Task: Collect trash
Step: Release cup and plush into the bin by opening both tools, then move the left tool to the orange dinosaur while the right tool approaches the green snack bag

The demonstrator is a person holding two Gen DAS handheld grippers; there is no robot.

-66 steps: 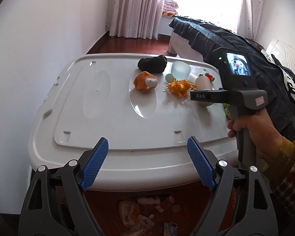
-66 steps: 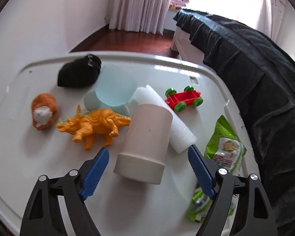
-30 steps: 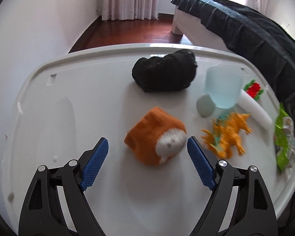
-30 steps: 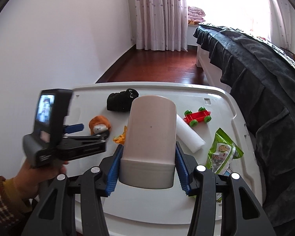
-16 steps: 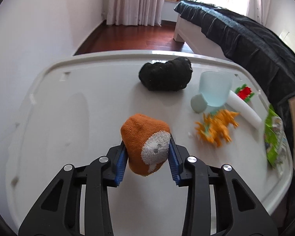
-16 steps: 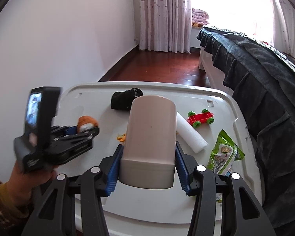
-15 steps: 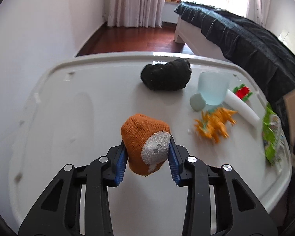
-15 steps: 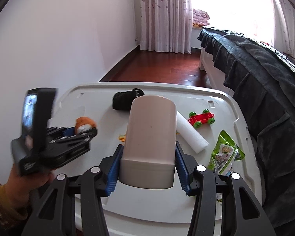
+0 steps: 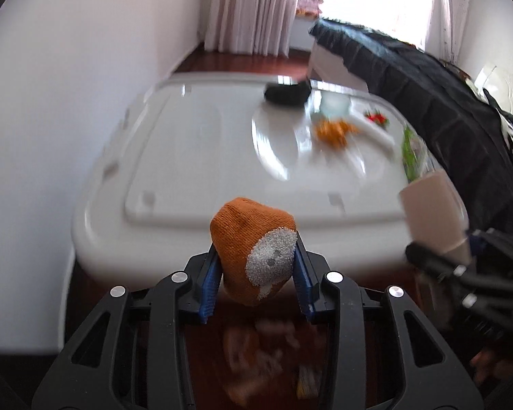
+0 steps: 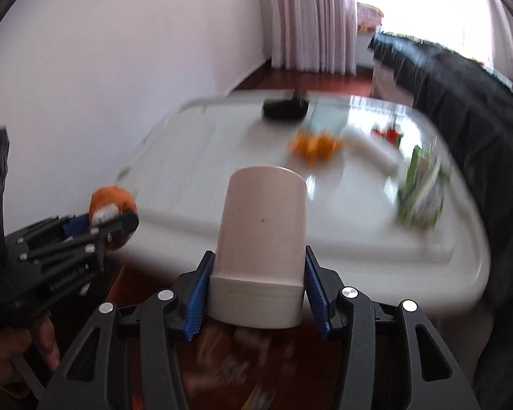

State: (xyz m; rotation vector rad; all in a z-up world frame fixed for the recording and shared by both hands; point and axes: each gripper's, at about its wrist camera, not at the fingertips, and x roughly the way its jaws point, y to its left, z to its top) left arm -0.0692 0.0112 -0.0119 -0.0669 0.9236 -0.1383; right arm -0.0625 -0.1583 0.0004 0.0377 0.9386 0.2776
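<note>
Each handheld gripper, the left gripper (image 9: 255, 278) and the right gripper (image 10: 257, 290), was a black plastic frame with triangular cut-outs, round silver screw heads at its joints and ribbed blue pads (image 9: 209, 285) lining its fingers. In the right wrist view, the left gripper's side bore small white lettering, too blurred to read. Bare skin of the person's left hand (image 10: 15, 350) showed at its handle.

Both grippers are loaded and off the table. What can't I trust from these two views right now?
- Left wrist view: floor pile below the orange sock is motion-blurred; items unidentifiable.
- Right wrist view: pile mostly hidden behind the beige cup, rest blurred.
- Both views: green packet print unreadable; orange toy a smear.
- No bin visible.
</note>
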